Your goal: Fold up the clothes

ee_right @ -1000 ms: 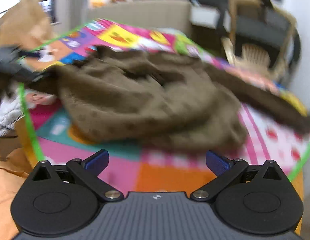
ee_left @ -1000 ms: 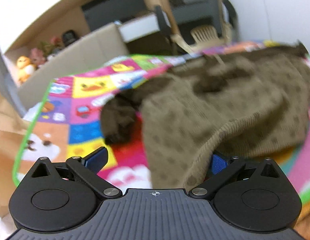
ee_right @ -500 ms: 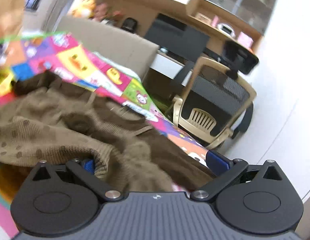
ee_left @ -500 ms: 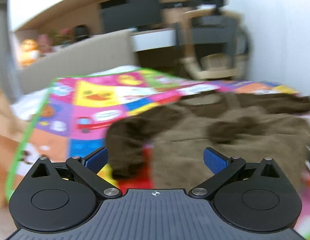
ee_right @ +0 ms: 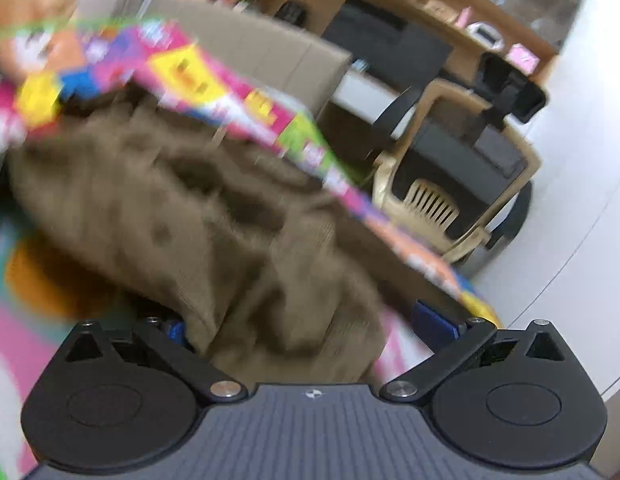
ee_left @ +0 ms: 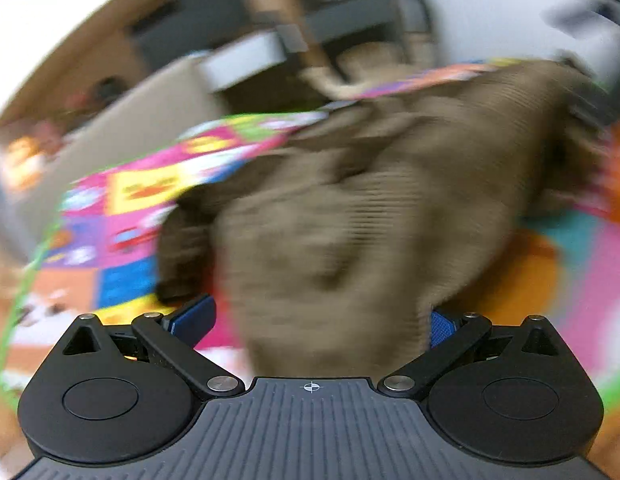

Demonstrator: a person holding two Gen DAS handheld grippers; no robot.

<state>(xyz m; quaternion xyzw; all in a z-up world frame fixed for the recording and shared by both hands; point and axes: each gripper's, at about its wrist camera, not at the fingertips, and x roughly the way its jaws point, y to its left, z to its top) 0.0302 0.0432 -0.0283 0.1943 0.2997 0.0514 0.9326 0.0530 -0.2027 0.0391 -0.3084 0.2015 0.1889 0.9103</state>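
We see brown knitted sweater with darker dots (ee_left: pixel 350 216) on colourful patchwork play mat (ee_left: pixel 125 236). Left gripper (ee_left: pixel 316 322), right gripper (ee_right: pixel 310 322): jaws wide, cloth bunched between, likely positioned to pinch hem for fold.

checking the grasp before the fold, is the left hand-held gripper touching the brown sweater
Touching. The left wrist view shows the brown sweater draped between the spread fingers of the left hand-held gripper, its cloth covering part of the blue pad of the right-side finger.
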